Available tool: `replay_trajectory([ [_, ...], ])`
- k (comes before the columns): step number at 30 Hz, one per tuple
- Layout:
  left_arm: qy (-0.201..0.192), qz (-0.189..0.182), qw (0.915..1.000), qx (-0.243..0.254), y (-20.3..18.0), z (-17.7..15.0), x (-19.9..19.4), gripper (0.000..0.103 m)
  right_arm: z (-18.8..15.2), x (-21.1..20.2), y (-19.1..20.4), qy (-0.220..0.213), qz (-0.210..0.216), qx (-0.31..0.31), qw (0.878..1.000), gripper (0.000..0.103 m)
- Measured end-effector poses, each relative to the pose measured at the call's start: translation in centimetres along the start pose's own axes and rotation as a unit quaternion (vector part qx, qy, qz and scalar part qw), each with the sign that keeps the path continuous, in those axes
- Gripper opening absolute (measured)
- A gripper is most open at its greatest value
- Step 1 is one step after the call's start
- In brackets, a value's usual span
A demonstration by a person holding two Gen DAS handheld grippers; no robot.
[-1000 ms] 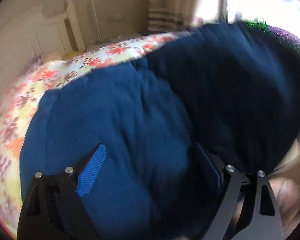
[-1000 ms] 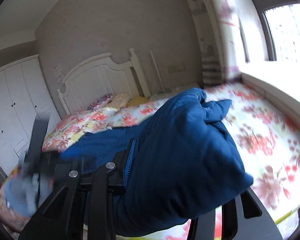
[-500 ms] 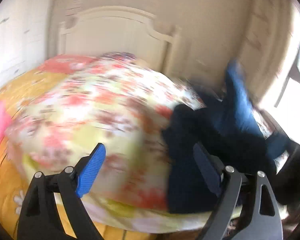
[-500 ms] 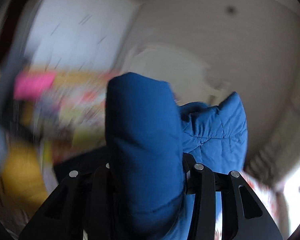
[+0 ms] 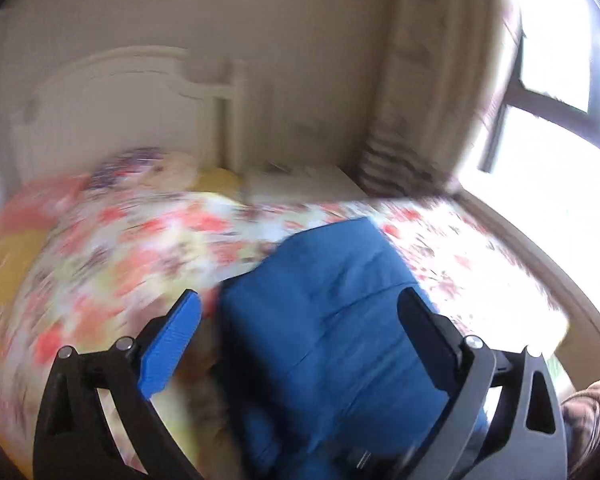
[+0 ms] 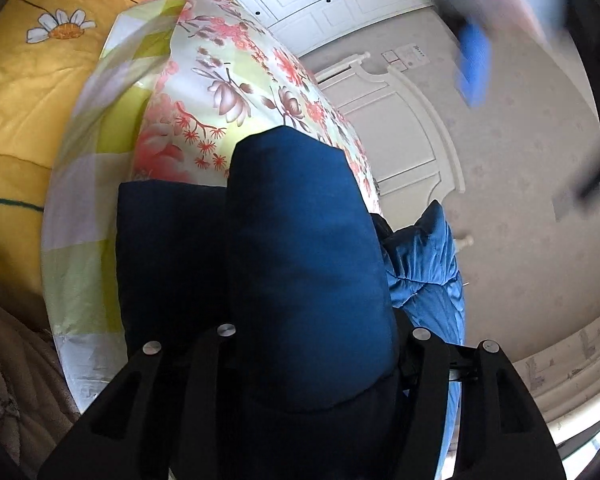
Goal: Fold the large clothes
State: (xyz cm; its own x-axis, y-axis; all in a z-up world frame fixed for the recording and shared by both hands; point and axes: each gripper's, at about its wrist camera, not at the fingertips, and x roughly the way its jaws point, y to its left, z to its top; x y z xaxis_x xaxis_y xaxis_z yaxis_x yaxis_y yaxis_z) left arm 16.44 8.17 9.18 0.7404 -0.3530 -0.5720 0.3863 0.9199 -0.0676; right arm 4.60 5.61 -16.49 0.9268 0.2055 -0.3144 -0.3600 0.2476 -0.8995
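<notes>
L wrist view: your left gripper [image 5: 300, 312] had its jaws spread wide and still opening, w/ nothing pinched. The blue jacket [image 5: 332, 320] sat between the fingers but clear of both pads; the blue pad [image 5: 170, 344] at 9 o'clock stood just beside the cloth edge, not on it. The jacket lay on the floral bedspread [image 5: 140, 248], long axis running from 6 o'clock toward 12–1, i.e. straight out along the claw. The frame was blurry, so fine contact was hard to call.

R wrist view: your right gripper [image 6: 308, 320] had a thick roll of the jacket [image 6: 300, 240] between its fingers, jaws opening; I couldn't tell whether the pads were still pressing, since the cloth hid them. The roll ran 6 to 12 o'clock, w/ more quilted blue at 3 o'clock and the bedspread [image 6: 220, 80] at 11. The other claw showed as a blur at 1 o'clock.

Judgement: the right hand was nearer the cloth; the next fold prob. turns on that near-to-far axis.
</notes>
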Motion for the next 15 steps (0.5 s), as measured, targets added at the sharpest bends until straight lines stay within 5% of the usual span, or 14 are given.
replay_trajectory([
  [3,0.064,0.006,0.9967,0.049,-2.1,1.6,7.1,0.098,-0.1,-0.2,0.0,-0.004,-0.005,0.003,1.000,0.058],
  [6,0.134,0.043,0.9876,0.069,-1.3,-0.7,15.0,0.101,-0.3,-0.4,0.0,-0.011,-0.007,0.005,1.000,0.059],
  [8,0.127,-0.013,0.9916,0.020,1.3,-2.0,16.7,0.101,-0.6,-1.4,-0.5,-0.019,0.019,0.010,1.000,0.060],
  [10,0.127,-0.019,0.9914,-0.026,3.7,-2.5,16.8,0.101,-1.2,-3.2,-1.6,-0.039,0.068,0.027,0.997,0.063],
  [12,0.117,-0.008,0.9929,-0.022,4.1,-3.2,16.7,0.101,-2.4,-5.6,-3.9,-0.076,0.140,0.080,0.984,0.069],
  [15,0.114,-0.006,0.9931,-0.027,4.3,-3.5,17.0,0.101,-6.1,-8.7,-9.6,-0.131,0.239,0.212,0.938,0.069],
])
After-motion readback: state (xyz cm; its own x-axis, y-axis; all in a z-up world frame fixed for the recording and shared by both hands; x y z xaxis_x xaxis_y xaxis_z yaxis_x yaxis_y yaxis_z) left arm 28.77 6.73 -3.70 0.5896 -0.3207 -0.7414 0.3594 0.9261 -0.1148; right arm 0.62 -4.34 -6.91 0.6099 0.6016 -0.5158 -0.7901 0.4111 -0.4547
